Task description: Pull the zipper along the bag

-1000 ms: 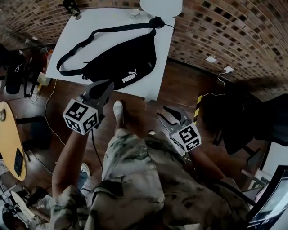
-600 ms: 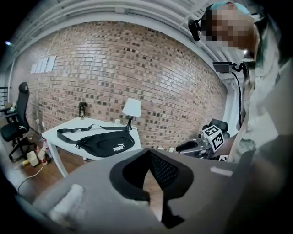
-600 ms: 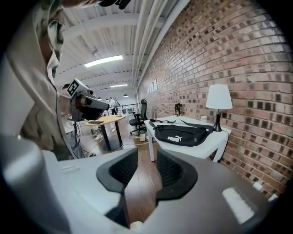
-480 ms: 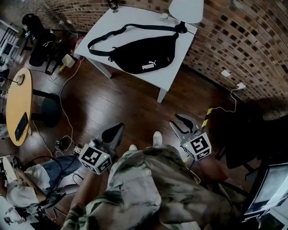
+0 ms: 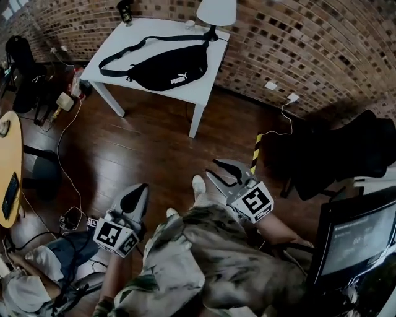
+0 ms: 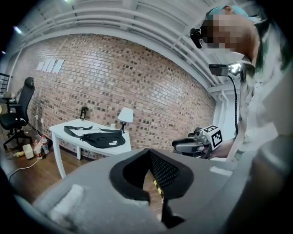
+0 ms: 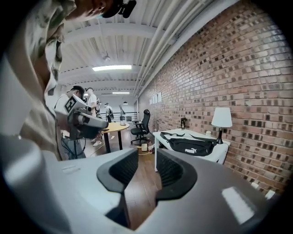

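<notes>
A black waist bag (image 5: 168, 67) with a white logo lies on a white table (image 5: 117, 46) against the brick wall, its strap looped behind it. I stand well back from it on the wood floor. My left gripper (image 5: 141, 187) hangs low by my left leg, its jaws meeting at the tip with nothing in them. My right gripper (image 5: 213, 168) is held out in front of my right side, open and empty. The bag (image 6: 98, 139) is small and far off in the left gripper view, and the bag (image 7: 190, 147) is just as distant in the right gripper view.
A white lamp (image 5: 216, 11) and a dark bottle (image 5: 125, 9) stand on the table. A round yellow table (image 5: 7, 179) is at the left, cables trail over the floor, a dark chair (image 5: 346, 155) and a monitor (image 5: 356, 238) are at the right. A person (image 5: 37, 272) is low at the bottom left.
I have backed away from the table, so the bag now looks smaller and farther off. The left gripper has dropped from beside the bag down to my leg.
</notes>
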A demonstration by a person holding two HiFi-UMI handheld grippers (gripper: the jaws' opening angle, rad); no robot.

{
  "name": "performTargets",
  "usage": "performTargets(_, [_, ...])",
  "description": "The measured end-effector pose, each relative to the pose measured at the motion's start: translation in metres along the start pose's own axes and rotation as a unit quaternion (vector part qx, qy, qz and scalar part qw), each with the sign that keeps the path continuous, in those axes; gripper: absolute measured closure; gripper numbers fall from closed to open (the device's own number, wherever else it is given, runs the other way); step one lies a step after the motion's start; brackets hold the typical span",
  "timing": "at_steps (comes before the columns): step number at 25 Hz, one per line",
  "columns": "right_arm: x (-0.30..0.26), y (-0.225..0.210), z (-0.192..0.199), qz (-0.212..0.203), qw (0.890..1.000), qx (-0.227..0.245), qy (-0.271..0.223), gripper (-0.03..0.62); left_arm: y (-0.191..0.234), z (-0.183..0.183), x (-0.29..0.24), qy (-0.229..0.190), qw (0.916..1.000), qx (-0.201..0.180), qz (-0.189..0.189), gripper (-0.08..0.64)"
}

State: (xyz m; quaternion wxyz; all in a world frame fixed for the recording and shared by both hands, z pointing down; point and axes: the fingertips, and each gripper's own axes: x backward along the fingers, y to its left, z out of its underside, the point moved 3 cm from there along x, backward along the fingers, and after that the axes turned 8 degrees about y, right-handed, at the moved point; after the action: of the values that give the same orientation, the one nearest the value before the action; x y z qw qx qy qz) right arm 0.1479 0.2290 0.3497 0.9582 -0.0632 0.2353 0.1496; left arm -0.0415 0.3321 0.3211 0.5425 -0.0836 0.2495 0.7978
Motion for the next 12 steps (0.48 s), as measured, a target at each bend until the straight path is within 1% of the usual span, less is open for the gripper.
performTargets(3, [0.019, 0.036, 0.000, 0.011, 1.000, -0.009, -0.003, 0.462, -0.012, 0.012, 0.019, -0.001, 0.9998, -0.003, 0.020, 0.558])
performTargets(5, [0.031, 0.052, 0.005, 0.019, 1.000, -0.018, -0.007, 0.462, -0.023, 0.018, 0.025, 0.003, 0.9993, 0.004, 0.038, 0.558])
performTargets(7, [0.044, 0.064, 0.011, 0.019, 0.999, -0.024, -0.010, 0.465, -0.041, 0.025, 0.029, 0.009, 0.9986, 0.000, 0.052, 0.558])
performTargets(9, [0.057, 0.070, 0.016, 0.018, 1.000, -0.022, -0.012, 0.465, -0.057, 0.029, 0.029, 0.014, 0.9982, -0.010, 0.057, 0.558])
performTargets(12, [0.075, 0.069, 0.019, 0.022, 0.999, -0.009, -0.022, 0.465, -0.077, 0.028, 0.021, 0.015, 0.9981, -0.013, 0.058, 0.558])
